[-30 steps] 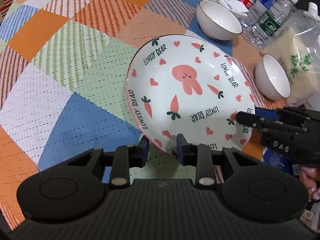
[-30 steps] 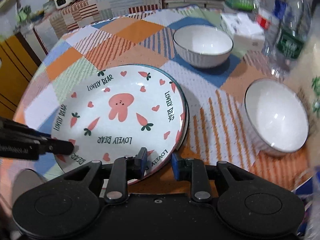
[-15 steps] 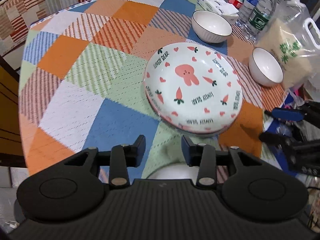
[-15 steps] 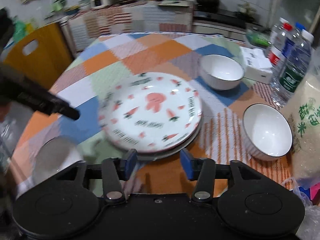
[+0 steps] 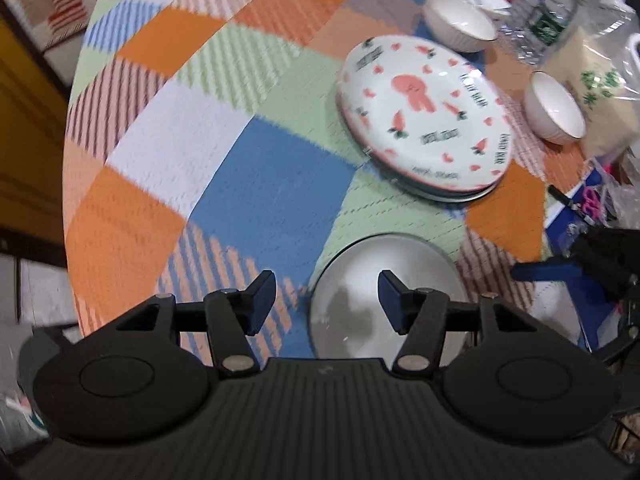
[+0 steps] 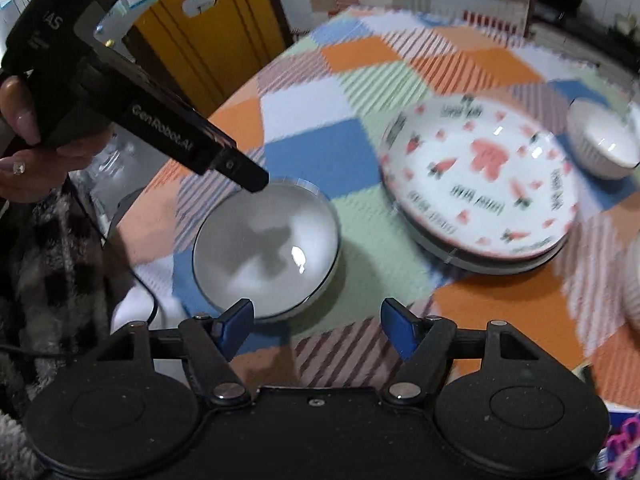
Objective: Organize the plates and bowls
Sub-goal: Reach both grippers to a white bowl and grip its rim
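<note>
The rabbit-and-carrot plate (image 5: 424,116) (image 6: 480,184) lies on top of a stack of plates on the checked tablecloth, with nothing gripping it. Nearer me stands a plain white bowl (image 5: 384,280) (image 6: 266,248). My left gripper (image 5: 326,300) hovers over that bowl's near left rim, its jaws opening with nothing between the pads. My right gripper (image 6: 316,326) hangs just in front of the bowl, also opening and empty. The left gripper (image 6: 248,176) shows in the right wrist view, held by a hand above the bowl's far rim. Two small white bowls (image 5: 460,20) (image 5: 554,108) sit beyond the stack.
Water bottles (image 5: 540,12) and a bag of rice (image 5: 600,92) crowd the far right of the round table (image 5: 160,128). A yellow chair back (image 6: 216,32) stands past the table's left edge. Clutter and a blue box (image 5: 568,216) lie at the right.
Both grippers have let go of the rabbit plate, which now rests on the stack. They have drawn back toward the near edge with jaws widening, and the plain white bowl has come into view.
</note>
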Demonstrator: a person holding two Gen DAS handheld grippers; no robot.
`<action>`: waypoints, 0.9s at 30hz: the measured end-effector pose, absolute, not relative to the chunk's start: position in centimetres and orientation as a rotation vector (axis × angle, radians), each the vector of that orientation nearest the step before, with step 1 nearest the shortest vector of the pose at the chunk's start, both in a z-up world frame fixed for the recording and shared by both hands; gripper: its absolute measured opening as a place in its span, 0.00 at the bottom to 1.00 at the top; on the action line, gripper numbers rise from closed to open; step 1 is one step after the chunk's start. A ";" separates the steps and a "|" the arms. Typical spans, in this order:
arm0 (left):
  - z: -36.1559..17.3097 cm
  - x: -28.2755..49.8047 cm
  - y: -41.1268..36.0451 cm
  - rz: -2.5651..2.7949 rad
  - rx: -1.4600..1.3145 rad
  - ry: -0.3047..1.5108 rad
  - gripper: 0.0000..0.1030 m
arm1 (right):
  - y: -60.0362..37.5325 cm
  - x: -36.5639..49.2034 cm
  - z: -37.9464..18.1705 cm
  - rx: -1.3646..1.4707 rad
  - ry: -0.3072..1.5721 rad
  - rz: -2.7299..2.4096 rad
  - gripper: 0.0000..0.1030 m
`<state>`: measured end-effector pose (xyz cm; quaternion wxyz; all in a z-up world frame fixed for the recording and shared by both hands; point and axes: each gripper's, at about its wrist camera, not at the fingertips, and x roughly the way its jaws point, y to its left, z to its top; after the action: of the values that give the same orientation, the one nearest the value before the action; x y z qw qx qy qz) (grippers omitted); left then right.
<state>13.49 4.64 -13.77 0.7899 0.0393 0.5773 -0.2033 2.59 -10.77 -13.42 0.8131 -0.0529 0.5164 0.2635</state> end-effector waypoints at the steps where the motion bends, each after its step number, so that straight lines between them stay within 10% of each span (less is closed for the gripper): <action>1: -14.1 13.5 4.9 -0.422 0.080 1.253 0.54 | -10.7 2.6 -13.7 -0.106 1.113 0.566 0.73; 13: -17.3 11.8 5.7 -0.403 -0.039 1.349 0.47 | -10.1 4.0 -16.5 0.093 1.149 0.551 0.71; 17: -17.8 10.9 5.2 -0.353 0.034 1.325 0.21 | -10.2 4.6 -18.0 0.144 1.162 0.510 0.32; 27: -16.3 9.5 3.8 -0.400 -0.011 1.275 0.20 | -11.6 3.9 -17.9 0.167 1.165 0.487 0.22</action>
<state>9.50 3.80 -16.30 0.7848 -0.0050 0.5912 -0.1856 3.93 -11.59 -17.85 0.8039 0.0778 0.5441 0.2273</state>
